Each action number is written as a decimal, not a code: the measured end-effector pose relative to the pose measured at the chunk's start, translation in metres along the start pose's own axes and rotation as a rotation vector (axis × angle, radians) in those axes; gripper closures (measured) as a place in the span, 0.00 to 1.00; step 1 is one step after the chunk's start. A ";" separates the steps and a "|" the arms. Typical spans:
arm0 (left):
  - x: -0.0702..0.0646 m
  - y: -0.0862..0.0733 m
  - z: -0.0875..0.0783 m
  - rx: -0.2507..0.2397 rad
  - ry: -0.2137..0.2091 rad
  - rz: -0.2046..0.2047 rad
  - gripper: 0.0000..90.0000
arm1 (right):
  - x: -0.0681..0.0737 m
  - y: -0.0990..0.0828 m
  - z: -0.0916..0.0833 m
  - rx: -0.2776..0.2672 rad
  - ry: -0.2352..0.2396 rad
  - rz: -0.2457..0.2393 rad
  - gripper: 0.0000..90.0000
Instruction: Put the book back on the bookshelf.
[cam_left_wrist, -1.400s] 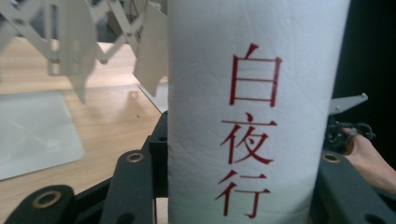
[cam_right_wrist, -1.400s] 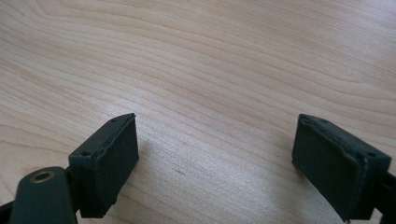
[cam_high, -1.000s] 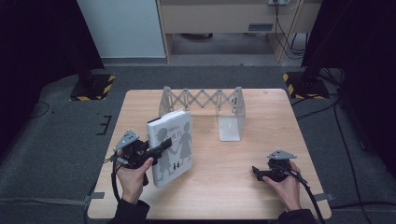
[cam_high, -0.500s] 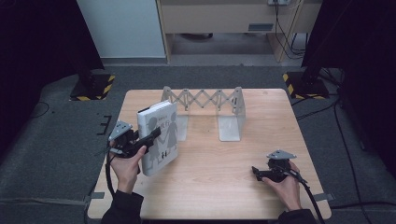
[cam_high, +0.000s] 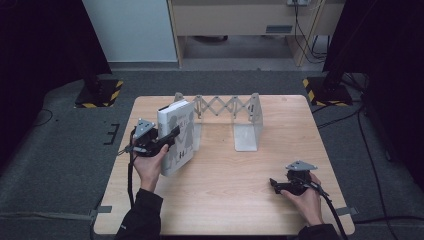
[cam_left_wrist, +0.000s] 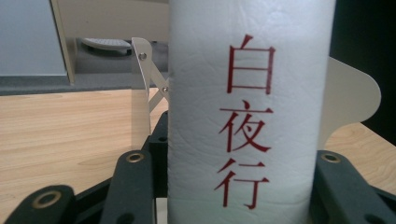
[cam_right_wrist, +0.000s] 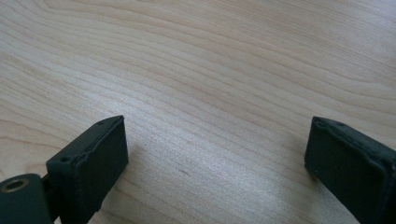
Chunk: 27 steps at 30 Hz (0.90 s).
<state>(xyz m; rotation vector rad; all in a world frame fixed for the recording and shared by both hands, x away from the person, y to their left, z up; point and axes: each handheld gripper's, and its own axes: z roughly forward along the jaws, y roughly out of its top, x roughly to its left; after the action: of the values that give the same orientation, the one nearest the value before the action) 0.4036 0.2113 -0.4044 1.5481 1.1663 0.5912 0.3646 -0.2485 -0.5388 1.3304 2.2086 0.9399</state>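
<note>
A thick white book with dark figures on its cover stands upright on the wooden table, close to the left end plate of a grey expanding book rack. My left gripper is shut on the book, its jaws clamping both covers. In the left gripper view the white spine bears red characters, and a black jaw presses on each side of it. My right gripper rests low at the table's front right. In the right gripper view its jaws stand open over bare wood.
The rack's right plate stands on the table's far middle. Dark floor, yellow-black stand bases and cables surround the table. A pale cabinet stands beyond the far edge.
My left gripper has carried the book back and left toward the rack's left end and turned it more upright. The right gripper has stayed in place.
</note>
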 end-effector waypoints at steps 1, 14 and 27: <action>0.000 0.000 0.006 -0.005 -0.001 -0.002 0.58 | 0.000 0.000 0.000 0.000 0.000 0.000 0.07; 0.001 0.014 0.034 -0.042 0.049 0.003 0.58 | 0.000 0.000 0.000 0.000 0.001 0.000 0.07; 0.002 0.006 0.056 -0.028 0.074 0.018 0.58 | 0.000 0.000 0.000 0.000 0.001 -0.003 0.07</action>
<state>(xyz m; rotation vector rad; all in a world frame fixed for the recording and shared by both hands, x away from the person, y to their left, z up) 0.4535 0.1886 -0.4173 1.5252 1.1962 0.6786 0.3649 -0.2486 -0.5388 1.3271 2.2105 0.9400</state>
